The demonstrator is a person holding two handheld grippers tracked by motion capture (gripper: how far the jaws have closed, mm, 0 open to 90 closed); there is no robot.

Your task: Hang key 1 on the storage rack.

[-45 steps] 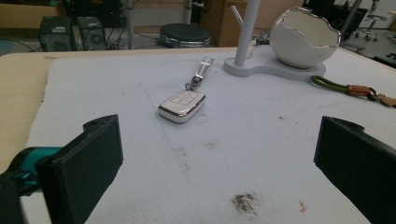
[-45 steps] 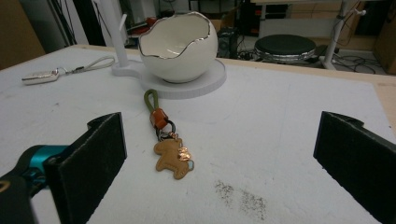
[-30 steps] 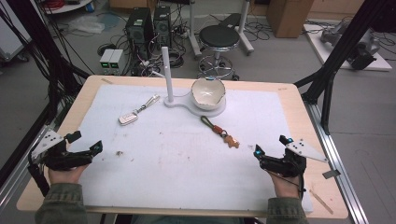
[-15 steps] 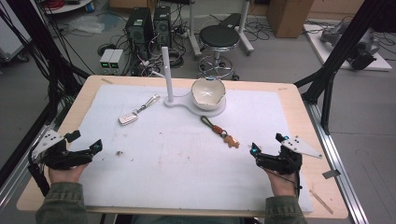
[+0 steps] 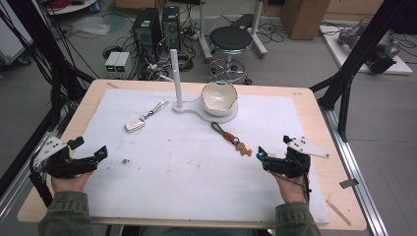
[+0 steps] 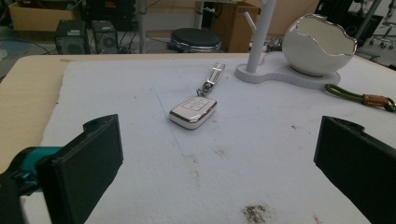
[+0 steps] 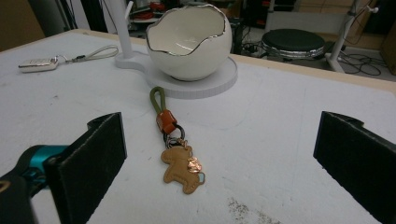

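Workshop floor behind, with computer towers (image 5: 152,27), a black stool (image 5: 231,39) and loose cables. In front, a wooden table (image 5: 314,105) under a white mat (image 5: 196,167), smudged in places.

At the far middle of the mat, a white stand (image 5: 204,108) with an upright post (image 5: 175,78) and an eggshell-shaped bowl (image 5: 219,97) on its round base. Left of the post, a white key fob (image 5: 135,124) lying flat, strap (image 5: 156,108) stretched toward the stand. Just in front of the bowl, a keychain (image 5: 230,138): green loop (image 7: 157,99) nearest the base, orange leather collar, then a tan animal-shaped charm (image 7: 182,169) flat on the mat.

At the near left edge, left gripper (image 5: 96,156) held in a hand (image 5: 69,179), jaws spread wide, nothing between, fob well ahead in the left gripper view (image 6: 193,112). At the near right, right gripper (image 5: 260,158) in the other hand (image 5: 290,187), jaws likewise wide apart and empty, charm just beyond the tips, not touching.
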